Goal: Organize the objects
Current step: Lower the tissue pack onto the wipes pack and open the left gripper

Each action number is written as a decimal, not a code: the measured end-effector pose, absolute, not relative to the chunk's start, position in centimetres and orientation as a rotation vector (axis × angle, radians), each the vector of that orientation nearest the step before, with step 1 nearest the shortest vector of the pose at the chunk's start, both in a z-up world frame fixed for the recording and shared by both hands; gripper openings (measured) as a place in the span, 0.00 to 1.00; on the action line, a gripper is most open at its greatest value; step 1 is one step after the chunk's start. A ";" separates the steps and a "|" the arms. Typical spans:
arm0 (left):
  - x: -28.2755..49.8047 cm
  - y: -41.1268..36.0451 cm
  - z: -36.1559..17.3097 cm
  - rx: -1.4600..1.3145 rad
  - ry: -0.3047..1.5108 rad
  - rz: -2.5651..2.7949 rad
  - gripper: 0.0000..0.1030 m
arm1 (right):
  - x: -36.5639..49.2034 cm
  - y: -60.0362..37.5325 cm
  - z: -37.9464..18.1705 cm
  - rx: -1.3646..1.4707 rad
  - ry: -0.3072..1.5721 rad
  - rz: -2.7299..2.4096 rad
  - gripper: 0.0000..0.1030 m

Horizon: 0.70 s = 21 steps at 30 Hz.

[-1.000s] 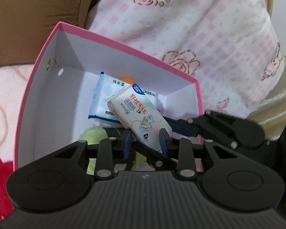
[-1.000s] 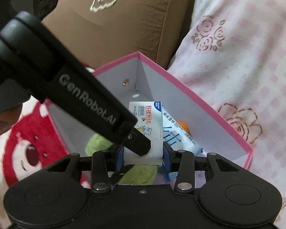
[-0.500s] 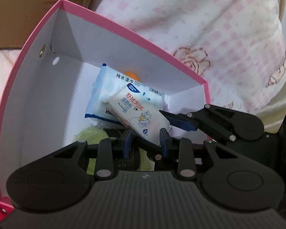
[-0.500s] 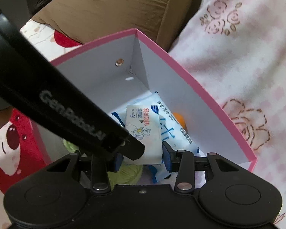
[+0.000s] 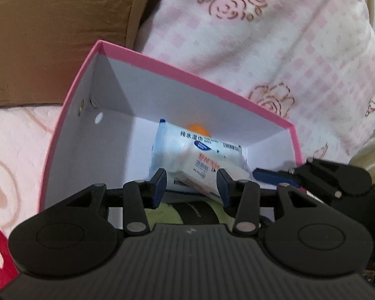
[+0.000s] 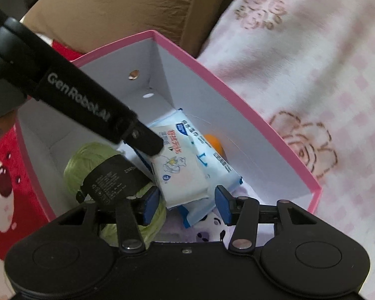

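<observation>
Both claws have let go since the earlier frame: the left gripper (image 5: 192,184) and right gripper (image 6: 187,206) are opening, pads clear of the tissue pack (image 6: 181,175), which now lies in the box (image 6: 250,105) atop the blue wipes (image 6: 212,160). It leans on the yarn (image 6: 85,160) and could slide off. Only the right view shows the yarn whole.

white lettering "genrobot.ai" runs along the black arm of the left gripper (image 6: 147,147), which crosses in ahead of the right gripper's fingers. the blue wet-wipe pack (image 5: 200,142) beyond the left gripper's fingertips reads "纯水湿巾"; the tissue pack (image 6: 180,172) carries red characters too blurred to read.
</observation>
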State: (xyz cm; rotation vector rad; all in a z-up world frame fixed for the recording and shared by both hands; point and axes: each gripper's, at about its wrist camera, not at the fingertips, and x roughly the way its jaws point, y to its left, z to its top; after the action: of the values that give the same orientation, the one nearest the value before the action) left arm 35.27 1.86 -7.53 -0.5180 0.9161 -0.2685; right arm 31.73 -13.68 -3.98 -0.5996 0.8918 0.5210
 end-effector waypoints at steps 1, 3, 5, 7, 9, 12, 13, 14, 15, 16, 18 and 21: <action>35.4 1.9 -7.5 -0.514 0.911 -0.263 0.43 | 31.7 -13.8 -4.0 -0.578 0.894 0.515 0.53; 35.6 1.6 -7.3 -0.467 0.897 -0.247 0.47 | 31.6 -14.1 -4.0 -0.538 0.886 0.495 0.51; 35.8 1.0 -7.0 -0.402 0.878 -0.251 0.47 | 31.2 -14.2 -3.9 -0.520 0.854 0.496 0.46; 36.1 0.6 -6.8 -0.371 0.867 -0.256 0.48 | 31.0 -14.4 -4.0 -0.501 0.852 0.506 0.44; 36.5 0.2 -6.8 -0.364 0.867 -0.261 0.49 | 30.7 -14.3 -4.2 -0.520 0.850 0.496 0.44; 36.7 -0.2 -7.1 -0.361 0.877 -0.266 0.48 | 30.3 -14.6 -4.5 -0.520 0.848 0.475 0.45; 36.6 -0.4 -7.3 -0.359 0.882 -0.266 0.47 | 30.1 -14.7 -4.6 -0.520 0.841 0.464 0.46; 36.5 -0.5 -7.5 -0.359 0.886 -0.268 0.47 | 29.9 -14.9 -4.6 -0.511 0.836 0.450 0.47; 36.3 -0.6 -7.5 -0.357 0.888 -0.271 0.47 | 29.7 -15.1 -4.7 -0.499 0.838 0.443 0.48; 36.0 -0.6 -7.6 -0.352 0.885 -0.267 0.47 | 29.4 -15.3 -4.8 -0.484 0.839 0.439 0.48; 35.0 -0.5 -7.4 -0.357 0.861 -0.260 0.48 | 28.3 -15.8 -4.6 -0.437 0.816 0.449 0.49; 33.6 -0.2 -6.5 -0.368 0.844 -0.278 0.49 | 26.1 -16.6 -4.1 -0.341 0.798 0.462 0.52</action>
State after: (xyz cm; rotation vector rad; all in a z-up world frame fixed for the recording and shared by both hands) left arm 33.56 -0.24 -6.50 -0.3678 0.8442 -0.2784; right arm 26.12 -16.63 -4.09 -0.3413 0.7984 0.4625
